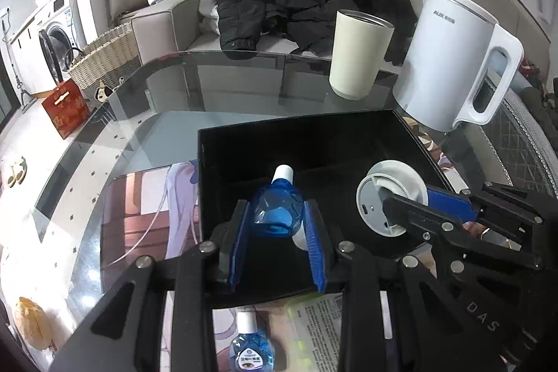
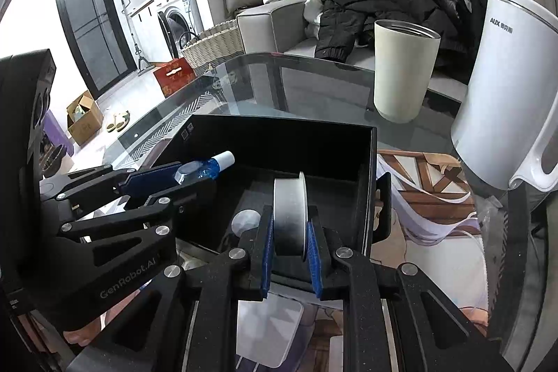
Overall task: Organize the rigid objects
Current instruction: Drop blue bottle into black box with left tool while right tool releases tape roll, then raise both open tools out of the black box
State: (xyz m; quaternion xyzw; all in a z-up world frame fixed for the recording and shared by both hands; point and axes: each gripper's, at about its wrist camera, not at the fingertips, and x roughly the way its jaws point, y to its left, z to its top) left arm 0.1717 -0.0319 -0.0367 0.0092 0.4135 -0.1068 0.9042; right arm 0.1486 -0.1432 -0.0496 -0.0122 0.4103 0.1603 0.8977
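A black open box (image 1: 314, 131) stands on the glass table. My left gripper (image 1: 277, 229) is shut on a blue eye-drop bottle (image 1: 277, 210) with a white cap and holds it over the box's left part; the bottle also shows in the right wrist view (image 2: 205, 168). My right gripper (image 2: 289, 246) is shut on a round white-grey disc device (image 2: 289, 215) held on edge inside the box (image 2: 279, 135); the disc also shows in the left wrist view (image 1: 390, 197). A second blue eye-drop bottle (image 1: 251, 346) lies on the mat in front of the box.
A cream tumbler (image 1: 359, 53) and a white kettle (image 1: 450, 58) stand behind the box. A printed mat (image 1: 146, 215) and a paper leaflet (image 1: 314, 330) lie on the glass table (image 1: 244, 82). A white flat item (image 2: 268, 333) lies under my right gripper.
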